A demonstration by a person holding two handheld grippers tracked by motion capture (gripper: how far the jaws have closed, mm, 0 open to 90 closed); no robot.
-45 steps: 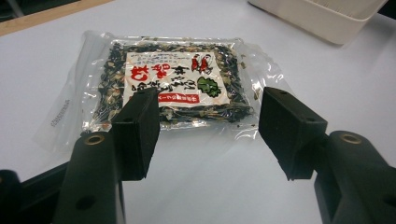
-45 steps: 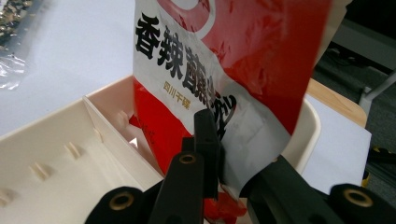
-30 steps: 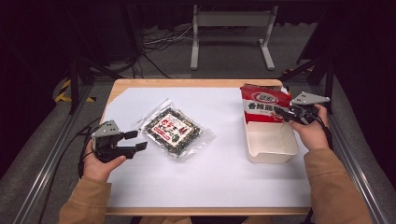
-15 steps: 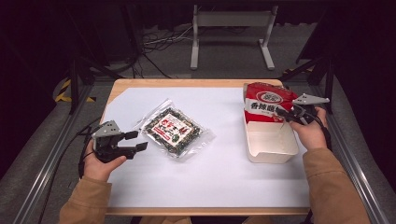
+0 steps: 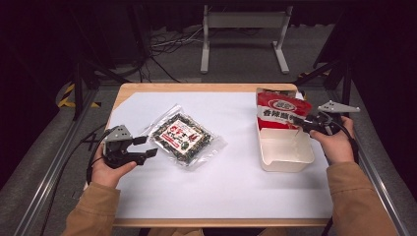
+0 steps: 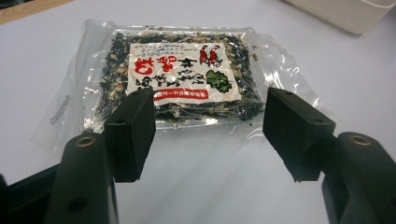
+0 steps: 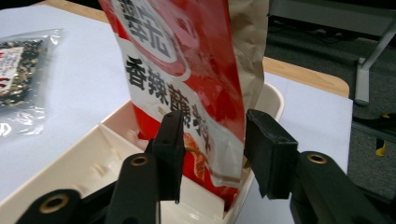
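Note:
A red snack bag (image 5: 281,112) stands upright in the far end of a white tray (image 5: 285,157) at the right. My right gripper (image 5: 301,123) sits at the bag's right side. In the right gripper view its jaws have just been opening and now straddle the bag's (image 7: 187,70) lower edge without pressing it; the right gripper (image 7: 212,144) is open. A clear packet of dark dried flakes (image 5: 184,137) lies flat at centre left. My left gripper (image 5: 147,146) rests open on the table just left of it, and the packet (image 6: 182,74) lies beyond its jaws in the left gripper view.
White paper (image 5: 231,187) covers the wooden table. The tray's near compartment (image 7: 70,163) holds nothing. A metal stand (image 5: 243,29) and cables lie on the floor beyond the far edge. Rails run along both sides of the table.
The right gripper's jaws have opened around the red bag, which now stands in the tray. The left gripper and the packet have stayed put.

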